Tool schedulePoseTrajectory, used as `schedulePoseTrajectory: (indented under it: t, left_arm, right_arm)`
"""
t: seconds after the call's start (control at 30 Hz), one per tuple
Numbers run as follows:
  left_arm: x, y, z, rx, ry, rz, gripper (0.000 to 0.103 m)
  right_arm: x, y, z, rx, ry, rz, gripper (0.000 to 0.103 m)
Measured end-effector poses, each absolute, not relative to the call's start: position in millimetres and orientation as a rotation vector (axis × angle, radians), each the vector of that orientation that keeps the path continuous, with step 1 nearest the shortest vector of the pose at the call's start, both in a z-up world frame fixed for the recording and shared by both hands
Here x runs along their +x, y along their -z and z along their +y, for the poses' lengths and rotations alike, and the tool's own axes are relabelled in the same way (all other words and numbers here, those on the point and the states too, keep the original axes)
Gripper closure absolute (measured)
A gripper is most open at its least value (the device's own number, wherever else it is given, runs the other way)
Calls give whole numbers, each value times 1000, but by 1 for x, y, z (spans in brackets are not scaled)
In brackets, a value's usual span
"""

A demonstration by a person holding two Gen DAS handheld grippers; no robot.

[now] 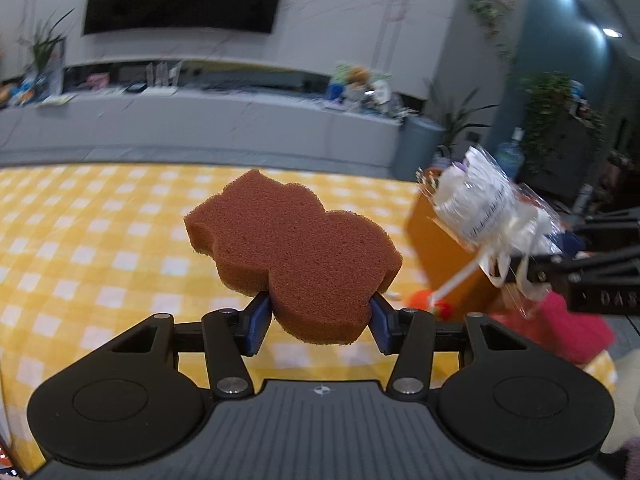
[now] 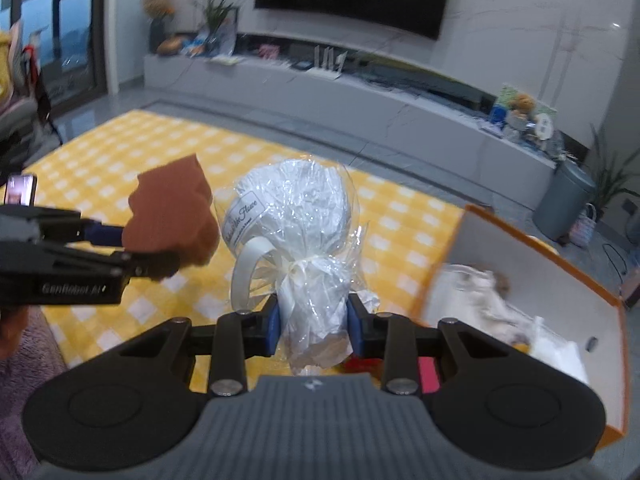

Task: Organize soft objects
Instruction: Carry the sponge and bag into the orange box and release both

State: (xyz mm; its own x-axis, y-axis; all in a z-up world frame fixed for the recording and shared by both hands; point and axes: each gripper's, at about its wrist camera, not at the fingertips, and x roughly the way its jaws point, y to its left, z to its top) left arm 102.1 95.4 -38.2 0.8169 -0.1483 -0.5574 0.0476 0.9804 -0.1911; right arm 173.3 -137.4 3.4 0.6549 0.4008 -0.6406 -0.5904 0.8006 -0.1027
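My left gripper [image 1: 320,320] is shut on an orange-brown shaped sponge [image 1: 294,256] and holds it above the yellow checked tablecloth [image 1: 100,248]. The sponge also shows in the right wrist view [image 2: 172,220], at the left. My right gripper [image 2: 314,326] is shut on a white bundle wrapped in clear cellophane and tied with a ribbon [image 2: 296,220]. The bundle is held in the air and shows in the left wrist view [image 1: 480,200], at the right. Both grippers are side by side, apart.
An orange box with a white inside [image 2: 536,264] stands at the right and holds pale soft items [image 2: 480,292]. A pink object [image 1: 560,328] and a small orange and red toy [image 1: 424,300] lie near the box. Purple fabric [image 2: 24,360] lies at the left.
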Motion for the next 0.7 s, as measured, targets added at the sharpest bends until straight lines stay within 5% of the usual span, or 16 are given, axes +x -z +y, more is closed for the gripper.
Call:
schedulePoseTrajectory:
  t: [0.7]
  left_arm:
    - [168,-3,-42,20,334,561,45]
  right_arm:
    - [221,-18,-316,83,-299,611,70]
